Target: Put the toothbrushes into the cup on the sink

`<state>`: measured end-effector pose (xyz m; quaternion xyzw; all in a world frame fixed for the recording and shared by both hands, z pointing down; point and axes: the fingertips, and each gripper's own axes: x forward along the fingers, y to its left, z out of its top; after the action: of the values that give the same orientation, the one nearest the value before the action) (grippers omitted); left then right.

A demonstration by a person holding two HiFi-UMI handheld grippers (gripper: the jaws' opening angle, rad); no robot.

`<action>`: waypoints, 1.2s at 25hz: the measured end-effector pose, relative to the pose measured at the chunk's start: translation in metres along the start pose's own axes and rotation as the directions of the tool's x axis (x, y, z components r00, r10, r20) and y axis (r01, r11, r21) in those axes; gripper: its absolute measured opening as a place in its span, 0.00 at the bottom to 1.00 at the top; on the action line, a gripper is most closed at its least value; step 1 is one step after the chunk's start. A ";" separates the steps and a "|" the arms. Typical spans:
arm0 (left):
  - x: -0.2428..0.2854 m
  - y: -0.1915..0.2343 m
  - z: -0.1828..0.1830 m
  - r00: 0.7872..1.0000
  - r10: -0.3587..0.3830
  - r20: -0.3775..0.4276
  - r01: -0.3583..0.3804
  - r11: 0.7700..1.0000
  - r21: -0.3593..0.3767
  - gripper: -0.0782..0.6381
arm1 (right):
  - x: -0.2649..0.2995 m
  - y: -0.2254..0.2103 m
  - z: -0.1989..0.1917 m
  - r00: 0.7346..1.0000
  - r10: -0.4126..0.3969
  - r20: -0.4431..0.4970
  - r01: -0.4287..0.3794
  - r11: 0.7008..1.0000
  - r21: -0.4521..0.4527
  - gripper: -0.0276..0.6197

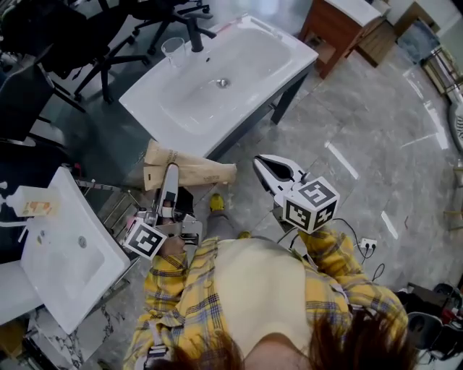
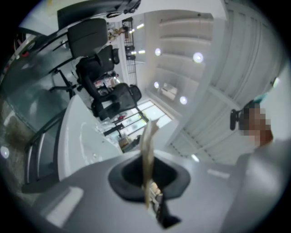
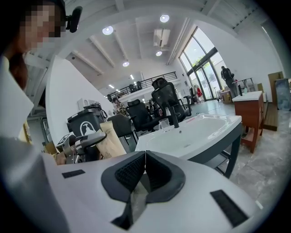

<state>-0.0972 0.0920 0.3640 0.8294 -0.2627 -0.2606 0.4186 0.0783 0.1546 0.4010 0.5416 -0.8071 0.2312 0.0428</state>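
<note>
A white sink [image 1: 289, 52] stands ahead on a dark frame, with a clear cup [image 1: 173, 49] and a black faucet [image 1: 195, 32] on its far rim. My left gripper [image 1: 171, 170] points at a brown paper bag [image 1: 195, 172] on the floor. Its jaws [image 2: 148, 159] are shut on a thin tan strip [image 2: 148, 141] seen edge-on; I cannot tell whether it is a toothbrush or the bag's edge. My right gripper [image 1: 259, 162] hovers to the right of the bag, shut [image 3: 145, 154] with nothing in it. The right gripper view shows the sink [image 3: 204, 136], cup [image 3: 164, 124] and left gripper [image 3: 79, 139].
A second white sink [image 1: 65, 253] with a bottle [image 1: 29, 202] lies at the lower left. Black office chairs [image 1: 108, 36] stand behind the sink and a wooden cabinet [image 1: 340, 22] is at the back right. A black bin [image 3: 86, 125] stands behind the bag. Cables and a power strip [image 1: 367, 244] lie on the floor.
</note>
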 end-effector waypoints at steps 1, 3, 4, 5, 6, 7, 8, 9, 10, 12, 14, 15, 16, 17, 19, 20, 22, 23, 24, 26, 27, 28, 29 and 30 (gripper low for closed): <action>0.005 0.004 0.003 1.000 0.000 -0.002 0.000 1.000 -0.001 0.12 | 0.006 -0.001 0.004 1.000 0.002 -0.001 -0.002 1.000 -0.003 0.06; 0.014 0.011 0.011 1.000 0.000 -0.006 0.000 1.000 -0.006 0.12 | 0.019 -0.003 0.011 1.000 0.004 -0.003 -0.004 1.000 -0.006 0.06; 0.018 0.014 0.014 1.000 -0.003 -0.008 0.003 1.000 -0.009 0.12 | 0.025 -0.003 0.014 1.000 0.005 -0.003 -0.005 1.000 -0.005 0.06; 0.022 0.017 0.018 1.000 -0.007 -0.011 0.007 1.000 -0.012 0.12 | 0.031 -0.004 0.018 1.000 0.006 -0.003 -0.006 1.000 -0.005 0.06; 0.026 0.020 0.022 1.000 -0.011 -0.015 0.011 1.000 -0.014 0.12 | 0.038 -0.004 0.021 1.000 0.007 -0.002 -0.007 1.000 -0.005 0.06; 0.030 0.023 0.025 1.000 -0.011 -0.019 0.011 1.000 -0.015 0.12 | 0.044 -0.004 0.025 1.000 0.007 0.001 -0.007 1.000 -0.004 0.06; 0.033 0.027 0.029 1.000 -0.011 -0.023 0.011 1.000 -0.015 0.12 | 0.051 -0.004 0.029 1.000 0.008 0.004 -0.008 1.000 -0.005 0.06; 0.037 0.031 0.033 1.000 -0.013 -0.025 0.012 1.000 -0.017 0.12 | 0.058 -0.004 0.033 1.000 0.010 0.009 -0.010 1.000 -0.005 0.06; 0.041 0.034 0.037 1.000 -0.016 -0.024 0.016 1.000 -0.020 0.12 | 0.065 -0.004 0.038 1.000 0.012 0.013 -0.012 1.000 -0.006 0.06; 0.047 0.040 0.046 1.000 -0.016 -0.022 0.016 1.000 -0.025 0.12 | 0.079 -0.003 0.047 1.000 0.020 0.018 -0.020 1.000 -0.009 0.06; 0.053 0.046 0.054 1.000 -0.013 -0.021 0.013 0.999 -0.030 0.12 | 0.093 0.000 0.055 0.999 0.028 0.021 -0.027 1.000 -0.016 0.06; 0.055 0.049 0.059 1.000 -0.014 -0.019 0.013 0.999 -0.031 0.12 | 0.100 0.002 0.058 0.999 0.031 0.022 -0.031 0.999 -0.019 0.06; 0.058 0.053 0.063 1.000 -0.015 -0.019 0.014 0.999 -0.031 0.12 | 0.106 0.003 0.061 0.999 0.034 0.022 -0.034 0.999 -0.021 0.06; 0.060 0.056 0.068 1.000 -0.016 -0.018 0.015 0.999 -0.031 0.12 | 0.113 0.004 0.063 0.999 0.036 0.020 -0.036 0.999 -0.024 0.06; 0.063 0.064 0.076 1.000 -0.021 -0.020 0.020 0.999 -0.030 0.12 | 0.126 0.003 0.066 0.999 0.036 0.015 -0.035 0.999 -0.027 0.06; 0.065 0.067 0.079 0.999 -0.023 -0.022 0.022 0.999 -0.029 0.12 | 0.132 0.002 0.068 0.999 0.034 0.013 -0.034 0.999 -0.028 0.06; 0.068 0.075 0.084 0.999 -0.021 -0.030 0.020 0.999 -0.029 0.12 | 0.143 0.001 0.072 0.999 0.031 0.012 -0.031 0.999 -0.031 0.06; 0.069 0.078 0.087 0.999 -0.020 -0.033 0.019 0.999 -0.029 0.12 | 0.147 0.001 0.075 0.999 0.032 0.015 -0.031 0.999 -0.032 0.06; 0.071 0.081 0.089 0.999 -0.018 -0.034 0.017 0.999 -0.028 0.12 | 0.151 0.002 0.078 0.999 0.035 0.021 -0.034 0.999 -0.031 0.06; 0.074 0.086 0.094 0.999 -0.018 -0.033 0.017 0.999 -0.029 0.12 | 0.158 0.004 0.085 0.998 0.051 0.033 -0.050 0.999 -0.021 0.06; 0.077 0.087 0.096 0.999 -0.021 -0.034 0.020 0.999 -0.029 0.12 | 0.161 0.005 0.088 0.998 0.060 0.037 -0.060 0.998 -0.018 0.06; 0.080 0.087 0.096 0.999 -0.025 -0.034 0.024 0.999 -0.029 0.12 | 0.163 0.006 0.091 0.997 0.068 0.037 -0.067 0.998 -0.018 0.06; 0.083 0.088 0.096 0.999 -0.028 -0.035 0.027 0.999 -0.030 0.12 | 0.165 0.005 0.092 0.997 0.074 0.034 -0.073 0.997 -0.023 0.06; 0.086 0.089 0.096 0.999 -0.029 -0.034 0.028 0.999 -0.031 0.12 | 0.167 0.004 0.094 0.996 0.079 0.032 -0.078 0.997 -0.028 0.06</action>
<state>-0.1165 -0.0633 0.3700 0.8309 -0.2395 -0.2562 0.4320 0.0237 -0.0267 0.3696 0.5127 -0.8313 0.2128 0.0279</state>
